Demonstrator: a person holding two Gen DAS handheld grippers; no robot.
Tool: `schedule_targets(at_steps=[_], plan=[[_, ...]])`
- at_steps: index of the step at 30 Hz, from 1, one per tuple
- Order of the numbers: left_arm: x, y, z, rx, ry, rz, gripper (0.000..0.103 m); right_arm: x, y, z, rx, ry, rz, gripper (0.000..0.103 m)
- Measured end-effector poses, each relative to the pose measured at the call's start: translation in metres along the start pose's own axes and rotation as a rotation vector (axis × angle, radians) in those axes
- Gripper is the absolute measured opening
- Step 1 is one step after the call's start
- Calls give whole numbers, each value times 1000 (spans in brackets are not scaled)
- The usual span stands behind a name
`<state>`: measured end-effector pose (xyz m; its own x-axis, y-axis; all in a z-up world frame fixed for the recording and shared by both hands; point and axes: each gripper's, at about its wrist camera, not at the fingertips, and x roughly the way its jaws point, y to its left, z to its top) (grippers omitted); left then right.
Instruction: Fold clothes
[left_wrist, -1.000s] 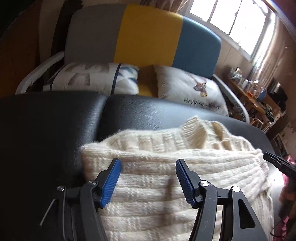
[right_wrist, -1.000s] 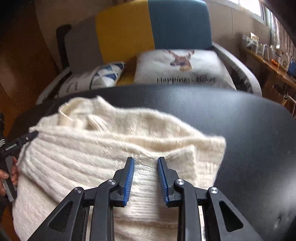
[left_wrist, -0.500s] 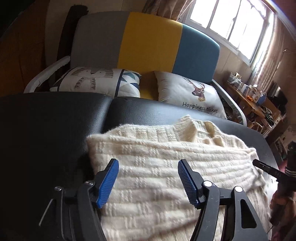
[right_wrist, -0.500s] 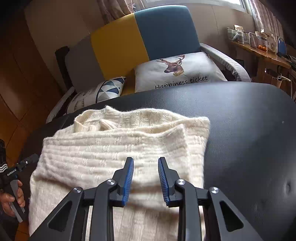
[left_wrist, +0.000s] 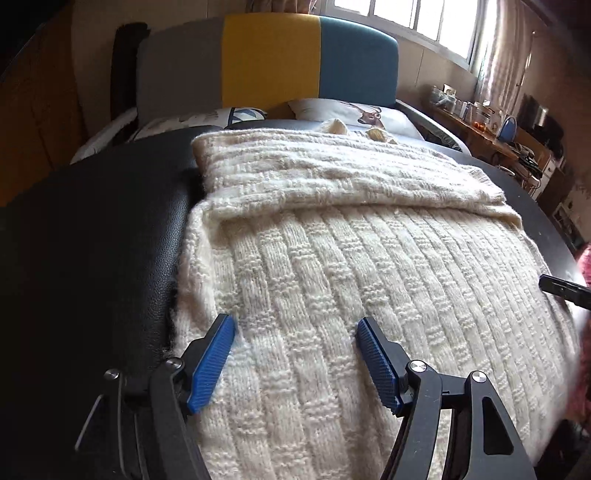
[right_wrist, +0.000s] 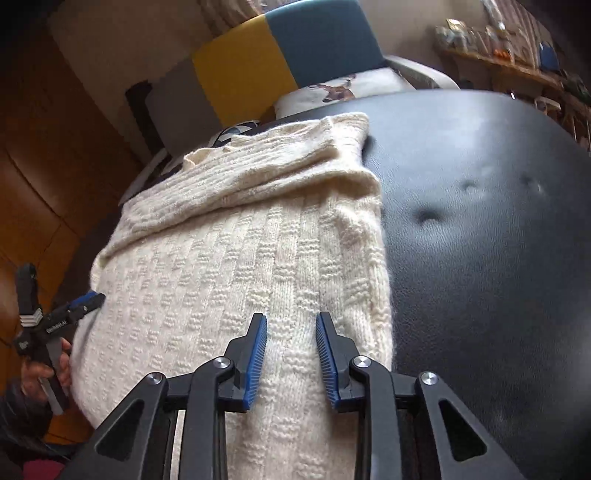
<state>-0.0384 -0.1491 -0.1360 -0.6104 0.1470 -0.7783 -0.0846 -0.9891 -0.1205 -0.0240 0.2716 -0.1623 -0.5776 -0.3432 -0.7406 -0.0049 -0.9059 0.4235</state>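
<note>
- Across the black desk (left_wrist: 92, 258) the cream sweater (left_wrist: 369, 280) is lying flat, its top part now folded down over the body.
- Both grippers are pulling back toward the near edge.
- Left gripper (left_wrist: 295, 354) jaws are opening, empty; right gripper (right_wrist: 290, 354) jaws are sitting narrowly apart, gripping nothing.
- Next fold is looking ready.

sweater (left_wrist: 369, 258) near hem cut off, shelf clutter (right_wrist: 517, 44) perhaps jars

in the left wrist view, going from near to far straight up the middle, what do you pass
left gripper, jaws opening over the knit → cream sweater → its folded-over top layer → deer cushion → yellow sofa panel
</note>
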Motion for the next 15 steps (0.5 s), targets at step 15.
schedule_targets(at_steps=[15], plan=[[-85,57,-67,-220,-23,-191,74,-64,-76,-84,294,179,375,30]])
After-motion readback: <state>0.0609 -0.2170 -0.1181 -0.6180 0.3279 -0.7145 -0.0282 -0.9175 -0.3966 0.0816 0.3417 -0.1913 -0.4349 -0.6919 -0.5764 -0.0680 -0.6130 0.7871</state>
